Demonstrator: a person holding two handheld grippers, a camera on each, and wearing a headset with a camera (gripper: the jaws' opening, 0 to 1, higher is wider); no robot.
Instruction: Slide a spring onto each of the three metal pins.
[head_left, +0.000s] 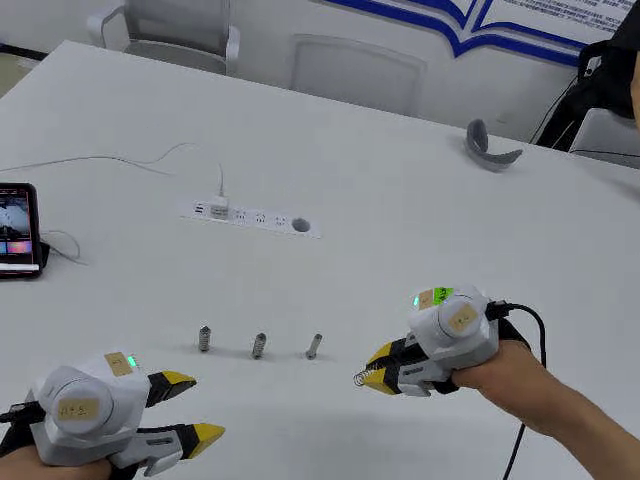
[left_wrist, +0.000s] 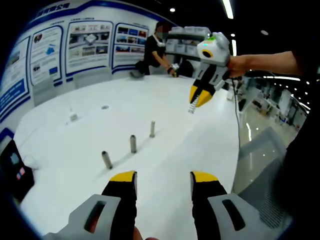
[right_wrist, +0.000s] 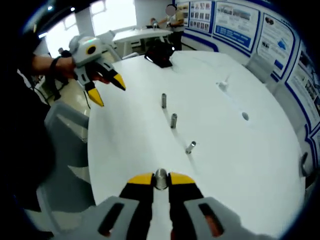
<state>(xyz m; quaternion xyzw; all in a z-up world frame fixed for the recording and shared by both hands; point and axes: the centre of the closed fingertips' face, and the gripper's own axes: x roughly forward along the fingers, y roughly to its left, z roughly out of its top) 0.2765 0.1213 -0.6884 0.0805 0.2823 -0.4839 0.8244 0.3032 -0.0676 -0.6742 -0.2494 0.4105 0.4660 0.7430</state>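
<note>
Three short metal pins stand in a row on the white table. The left and middle ones look ribbed, the right one smoother; too small to tell more. My right gripper is shut on a small spring, right of the row and above the table. The spring's end shows between its fingertips, with the pins ahead. My left gripper hangs open and holds nothing near the front edge, its fingers wide apart behind the pins.
A white power strip with a cable lies behind the pins. A phone sits at the left edge and a grey curved object at the far right. Chairs stand beyond the table.
</note>
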